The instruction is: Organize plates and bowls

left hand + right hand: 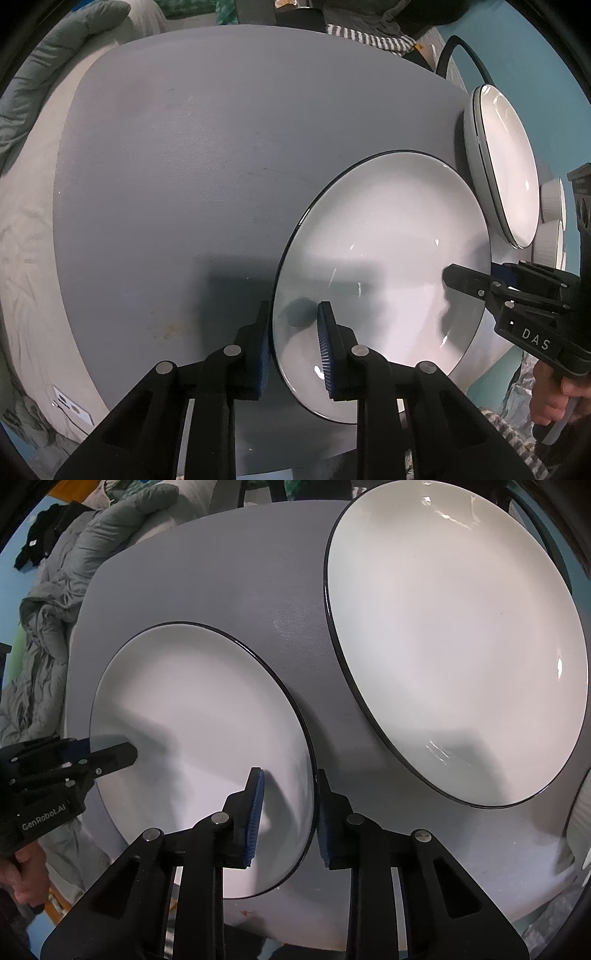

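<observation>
A white plate with a thin black rim (384,258) (192,716) lies on the grey table (184,155). My left gripper (295,343) is open and straddles the plate's left edge, one finger above and one outside the rim. My right gripper (288,816) is open and straddles the opposite edge the same way; it also shows in the left wrist view (476,280). The left gripper shows in the right wrist view (107,755). A second, larger white plate (454,642) (506,162) sits to the right.
Small white ribbed bowls (552,221) stand behind the second plate at the table's right edge; one shows in the right wrist view (580,812). A grey quilt (74,572) lies beyond the table's left side. A black cable (465,51) loops at the back right.
</observation>
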The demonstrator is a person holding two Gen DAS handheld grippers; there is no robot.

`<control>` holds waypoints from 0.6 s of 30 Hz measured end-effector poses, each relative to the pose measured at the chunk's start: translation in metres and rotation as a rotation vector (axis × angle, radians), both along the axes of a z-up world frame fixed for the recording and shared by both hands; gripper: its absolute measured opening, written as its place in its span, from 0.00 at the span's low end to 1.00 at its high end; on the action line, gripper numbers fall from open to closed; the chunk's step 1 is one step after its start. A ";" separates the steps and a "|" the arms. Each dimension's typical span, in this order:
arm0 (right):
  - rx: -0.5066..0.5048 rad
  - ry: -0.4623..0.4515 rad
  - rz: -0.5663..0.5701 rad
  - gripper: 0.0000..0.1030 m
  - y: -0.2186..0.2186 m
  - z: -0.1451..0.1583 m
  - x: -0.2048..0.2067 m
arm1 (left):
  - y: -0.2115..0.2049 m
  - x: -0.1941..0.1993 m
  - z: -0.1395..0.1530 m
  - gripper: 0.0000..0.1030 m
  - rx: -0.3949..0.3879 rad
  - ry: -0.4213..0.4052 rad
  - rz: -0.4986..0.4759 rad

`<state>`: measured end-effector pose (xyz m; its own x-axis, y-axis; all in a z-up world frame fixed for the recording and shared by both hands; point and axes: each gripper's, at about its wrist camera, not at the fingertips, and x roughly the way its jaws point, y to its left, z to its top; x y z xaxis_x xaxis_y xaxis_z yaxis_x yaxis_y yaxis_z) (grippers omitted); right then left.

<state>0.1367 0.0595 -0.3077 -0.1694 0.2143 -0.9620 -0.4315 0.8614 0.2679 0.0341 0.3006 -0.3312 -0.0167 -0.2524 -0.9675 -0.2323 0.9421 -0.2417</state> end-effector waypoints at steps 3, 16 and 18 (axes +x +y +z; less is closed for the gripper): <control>-0.004 0.005 -0.005 0.22 0.002 -0.001 0.001 | 0.000 0.000 0.000 0.21 0.007 0.009 0.006; -0.013 0.007 0.019 0.18 0.020 0.002 -0.005 | -0.005 0.012 0.002 0.21 0.023 0.042 -0.011; -0.017 -0.001 0.031 0.17 0.025 0.003 -0.006 | -0.007 0.013 0.003 0.21 0.029 0.045 -0.012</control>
<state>0.1304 0.0843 -0.3048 -0.1742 0.1930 -0.9656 -0.4580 0.8522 0.2530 0.0475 0.2932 -0.3286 -0.0629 -0.2233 -0.9727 -0.2311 0.9514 -0.2035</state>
